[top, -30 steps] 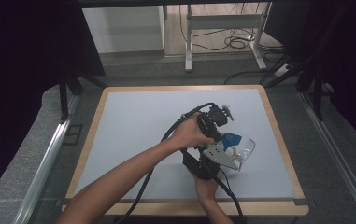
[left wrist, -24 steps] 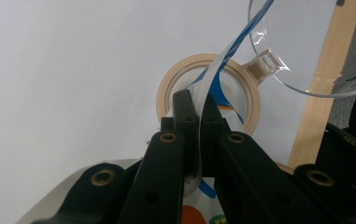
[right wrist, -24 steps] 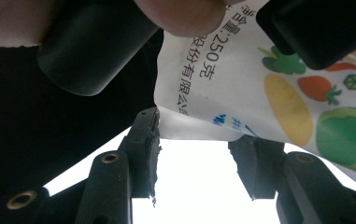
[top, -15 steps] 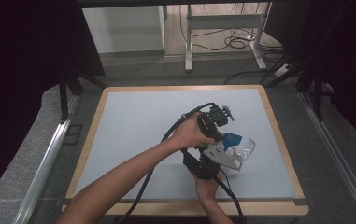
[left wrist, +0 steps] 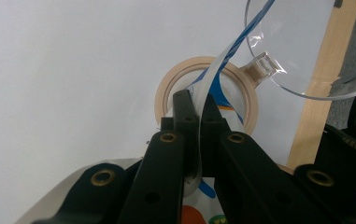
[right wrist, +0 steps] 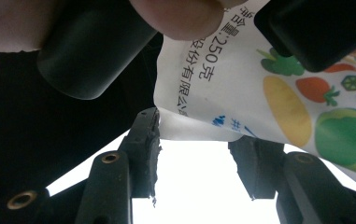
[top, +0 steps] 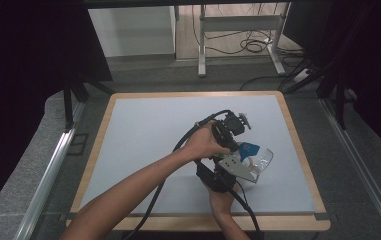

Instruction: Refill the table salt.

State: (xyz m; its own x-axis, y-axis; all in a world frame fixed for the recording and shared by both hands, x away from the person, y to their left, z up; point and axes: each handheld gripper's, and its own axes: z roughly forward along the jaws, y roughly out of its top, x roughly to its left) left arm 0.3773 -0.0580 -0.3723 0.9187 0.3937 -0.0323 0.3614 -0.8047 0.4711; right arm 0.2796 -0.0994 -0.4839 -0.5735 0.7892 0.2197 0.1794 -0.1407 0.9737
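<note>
A white food pouch [right wrist: 259, 79] printed with vegetables hangs between both grippers above the grey mat [top: 148, 135]. My left gripper [left wrist: 196, 100] is shut on the pouch's thin blue-striped edge [left wrist: 213, 79]. In the high view the left gripper [top: 240, 142] reaches the pouch [top: 250, 148] from the upper left. My right gripper [right wrist: 196, 130] has its jaws partly apart, one on each side of the pouch's lower end, touching it. It comes in from below in the high view [top: 238, 167]. A clear glass bowl [top: 264, 161] sits just right of the pouch.
A ring of beige tape [left wrist: 160, 95] lies on the mat under the left gripper, beside the bowl [left wrist: 297, 46]. The mat has a wooden frame [top: 98, 145]. Black cables [top: 188, 140] trail from the grippers. Dark floor and metal rails [top: 48, 170] surround the table.
</note>
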